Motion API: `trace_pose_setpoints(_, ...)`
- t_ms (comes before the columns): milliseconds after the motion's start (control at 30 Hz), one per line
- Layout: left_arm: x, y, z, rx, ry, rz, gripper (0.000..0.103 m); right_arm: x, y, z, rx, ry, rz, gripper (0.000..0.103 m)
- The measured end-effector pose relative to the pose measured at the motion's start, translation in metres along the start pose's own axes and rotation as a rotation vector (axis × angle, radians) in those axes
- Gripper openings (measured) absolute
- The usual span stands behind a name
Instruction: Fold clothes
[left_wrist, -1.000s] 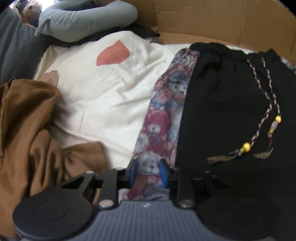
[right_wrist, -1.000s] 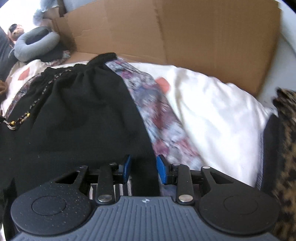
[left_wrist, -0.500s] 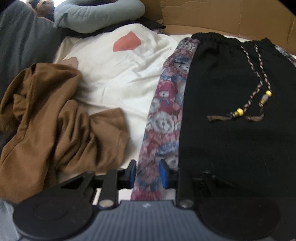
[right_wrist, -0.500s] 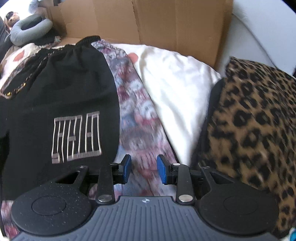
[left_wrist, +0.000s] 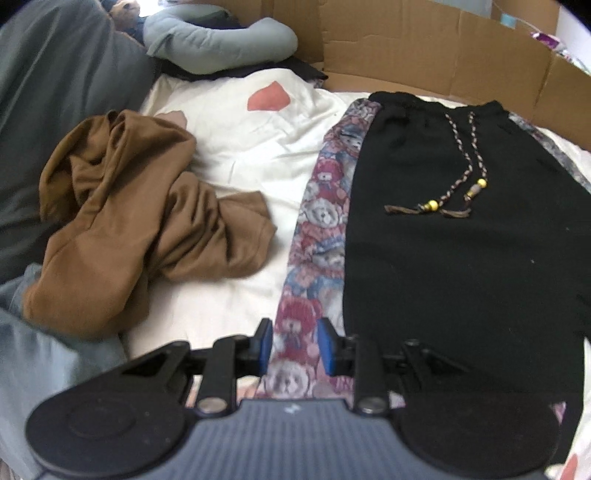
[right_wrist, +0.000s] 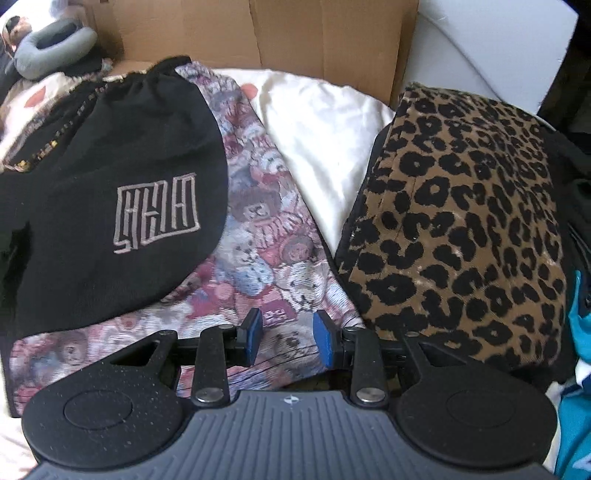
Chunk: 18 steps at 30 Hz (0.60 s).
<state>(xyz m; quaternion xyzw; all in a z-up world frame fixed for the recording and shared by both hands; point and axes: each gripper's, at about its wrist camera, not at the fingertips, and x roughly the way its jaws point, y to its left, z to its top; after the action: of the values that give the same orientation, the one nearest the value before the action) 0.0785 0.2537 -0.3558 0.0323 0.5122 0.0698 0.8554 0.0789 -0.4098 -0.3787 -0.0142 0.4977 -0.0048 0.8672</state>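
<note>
Cream bedsheet with red heart patches (left_wrist: 236, 147), spread across a bed and backed by a brown cardboard sheet (left_wrist: 424, 40) along the far edge; grey neck pillow (left_wrist: 218, 40) at the far left corner.

Black drawstring trousers (left_wrist: 461, 258), laid flat on a teddy-bear tapestry cloth (left_wrist: 317, 229); waistband toward the cardboard; braided cord with yellow beads (left_wrist: 458, 184) lying loose on the front; grey embroidered emblem (right_wrist: 157, 214) visible in the right wrist view.

Crumpled brown garment (left_wrist: 136, 221), on the sheet, left of the tapestry cloth and apart from the trousers.

Leopard-print cushion (right_wrist: 461, 221), right of the tapestry cloth, its edge touching the cloth.

Left gripper (left_wrist: 295, 345): blue-padded jaws parted, nothing between them; held over the tapestry cloth just beside the trousers' left edge.

Right gripper (right_wrist: 287, 336): jaws likewise parted and empty; held over the tapestry cloth between trousers and cushion.
</note>
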Motion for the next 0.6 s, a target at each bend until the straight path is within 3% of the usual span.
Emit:
trace_pose_setpoints(467,0.024,0.021,-0.075,-0.056,0.096,-0.012,0.027,-0.031,0.031,-0.008,-0.021,0.024,0.004,0.037)
trace_pose_setpoints(600,0.030,0.026,-0.084,-0.067,0.127,0.001,0.020,-0.033,0.043,-0.010,-0.032,0.042,0.005,0.037)
